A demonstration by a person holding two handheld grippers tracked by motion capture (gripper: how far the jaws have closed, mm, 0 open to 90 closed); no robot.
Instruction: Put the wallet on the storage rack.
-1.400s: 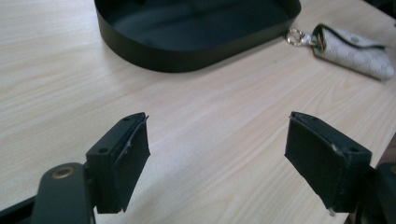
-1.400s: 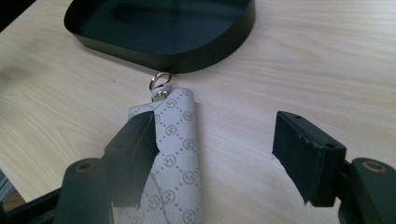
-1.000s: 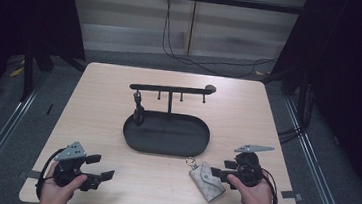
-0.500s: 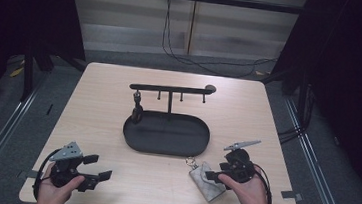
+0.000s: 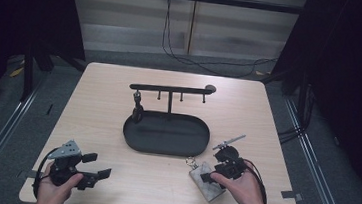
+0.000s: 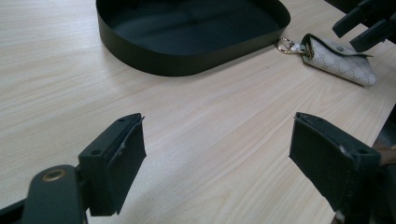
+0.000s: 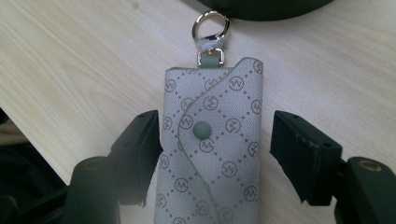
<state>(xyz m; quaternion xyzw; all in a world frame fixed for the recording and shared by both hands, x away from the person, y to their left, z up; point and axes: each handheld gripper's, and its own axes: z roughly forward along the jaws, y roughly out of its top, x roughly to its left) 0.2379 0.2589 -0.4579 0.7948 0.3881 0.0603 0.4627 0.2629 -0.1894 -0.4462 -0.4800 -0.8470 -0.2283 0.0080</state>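
Observation:
A grey patterned key pouch [image 5: 205, 183] with a metal ring [image 7: 209, 25] lies flat near the table's front right, just in front of a black oval tray [image 5: 164, 151]. My right gripper [image 7: 217, 140] is open and straddles the pouch [image 7: 212, 158]; its left jaw is at the pouch's edge and the right jaw stands a little apart. In the high view a hand holds this gripper [image 5: 211, 176] low over the pouch. My left gripper [image 5: 98, 166] is open over bare wood at the front left, jaws wide [image 6: 217, 144]. The pouch [image 6: 338, 60] also lies far right in the left gripper view.
Behind the tray stands a black rack [image 5: 170, 89] with several hooks; a small dark item [image 5: 137, 110] hangs from its left hook. The tray wall [image 6: 187, 60] lies ahead of the left gripper. The table's front edge is close to both hands.
The right gripper has tipped downward and edged left toward the pouch, so its jaws now flank it. The left gripper has barely shifted.

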